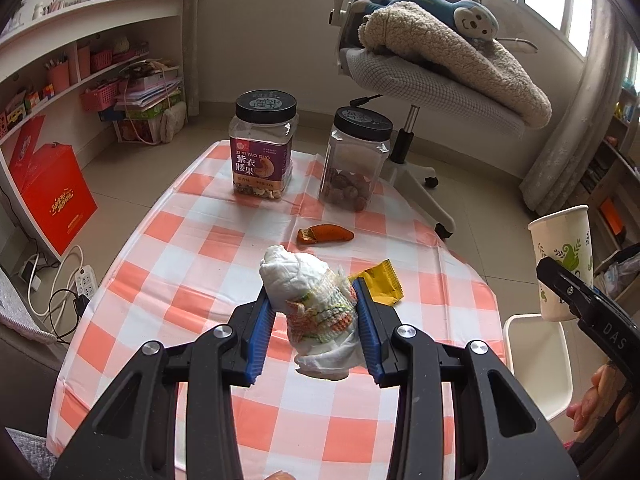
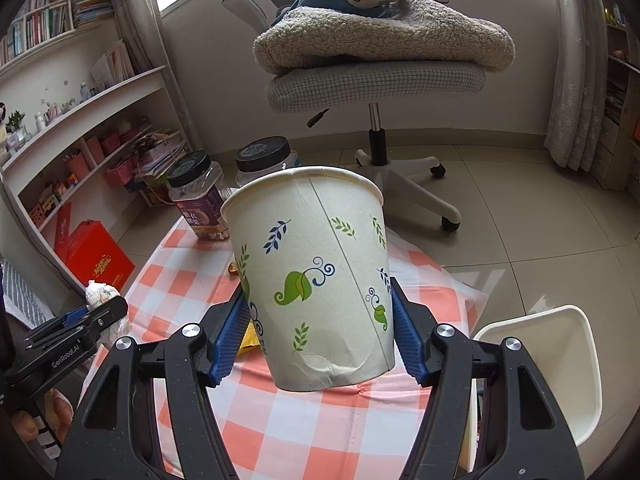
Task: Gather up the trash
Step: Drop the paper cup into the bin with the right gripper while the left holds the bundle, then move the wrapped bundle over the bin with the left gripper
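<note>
Collection is partly under way. The left tool (image 1: 316, 300) is gripping a crumpled tissue wad (image 1: 316, 304) above the counter (image 1: 208, 248). The right tool (image 2: 320, 332) is clamping a paper cup (image 2: 316, 276) beside the white bin (image 2: 560, 364) off the counter's right edge. An orange peel (image 1: 325, 235) and a yellow wrapper (image 1: 385, 286) are lying near the counter's middle, uncollected.

You've got a white tissue wad (image 1: 316, 304) with orange-green print, over the orange-and-white checked table (image 1: 192, 248). Beyond the wad, an orange peel (image 1: 325, 235); beside it, a yellow wrapper (image 1: 384, 286). Your cream cup (image 2: 316, 276) shows green and blue leaves.
</note>
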The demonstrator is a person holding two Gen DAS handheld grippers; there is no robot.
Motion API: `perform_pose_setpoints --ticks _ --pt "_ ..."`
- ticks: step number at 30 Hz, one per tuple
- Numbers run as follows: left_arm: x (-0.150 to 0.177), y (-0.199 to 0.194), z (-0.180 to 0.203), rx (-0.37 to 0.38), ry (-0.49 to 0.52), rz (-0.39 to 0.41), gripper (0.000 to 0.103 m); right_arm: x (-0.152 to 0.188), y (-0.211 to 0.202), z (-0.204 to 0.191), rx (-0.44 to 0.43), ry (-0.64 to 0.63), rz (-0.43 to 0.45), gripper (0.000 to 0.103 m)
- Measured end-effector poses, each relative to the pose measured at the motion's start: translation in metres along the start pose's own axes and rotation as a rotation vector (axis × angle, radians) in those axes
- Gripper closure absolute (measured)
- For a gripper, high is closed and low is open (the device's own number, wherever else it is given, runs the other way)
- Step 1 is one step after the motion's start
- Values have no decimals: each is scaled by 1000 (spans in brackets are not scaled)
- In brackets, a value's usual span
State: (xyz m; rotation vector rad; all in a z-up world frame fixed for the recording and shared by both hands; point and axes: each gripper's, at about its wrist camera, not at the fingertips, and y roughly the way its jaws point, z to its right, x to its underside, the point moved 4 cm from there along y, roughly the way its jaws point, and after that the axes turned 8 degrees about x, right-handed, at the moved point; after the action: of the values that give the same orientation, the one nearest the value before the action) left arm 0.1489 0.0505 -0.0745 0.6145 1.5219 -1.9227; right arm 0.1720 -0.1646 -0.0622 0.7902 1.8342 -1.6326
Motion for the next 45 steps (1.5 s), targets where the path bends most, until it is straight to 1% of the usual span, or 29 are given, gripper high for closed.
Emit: perform_pose_setpoints --ticks 6,10,15,20,23,25,27,31,38,45 --pt "4 5 21 15 29 -7 64 -2 -15 39 68 43 22 41" --pt "7 9 35 31 41 -11 64 -3 -26 69 136 61 39 40" --pt "11 13 58 63 60 -17 64 -3 -40 108 194 108 54 40" --pt "21 23 88 93 95 -40 64 -1 -58 142 254 143 78 38" --pt "25 26 105 120 111 -56 64 2 -65 160 307 150 89 35" --pt "28 26 117 135 123 -61 64 5 -69 172 332 162 94 25" --pt "30 25 130 153 138 -64 64 8 -74 184 346 185 100 20" --pt "35 25 156 194 163 -78 64 9 -84 206 370 228 117 15" --pt "49 28 213 289 222 -123 64 8 -98 244 397 318 135 11" --pt "60 33 270 361 293 -154 64 9 -106 273 425 394 144 7"
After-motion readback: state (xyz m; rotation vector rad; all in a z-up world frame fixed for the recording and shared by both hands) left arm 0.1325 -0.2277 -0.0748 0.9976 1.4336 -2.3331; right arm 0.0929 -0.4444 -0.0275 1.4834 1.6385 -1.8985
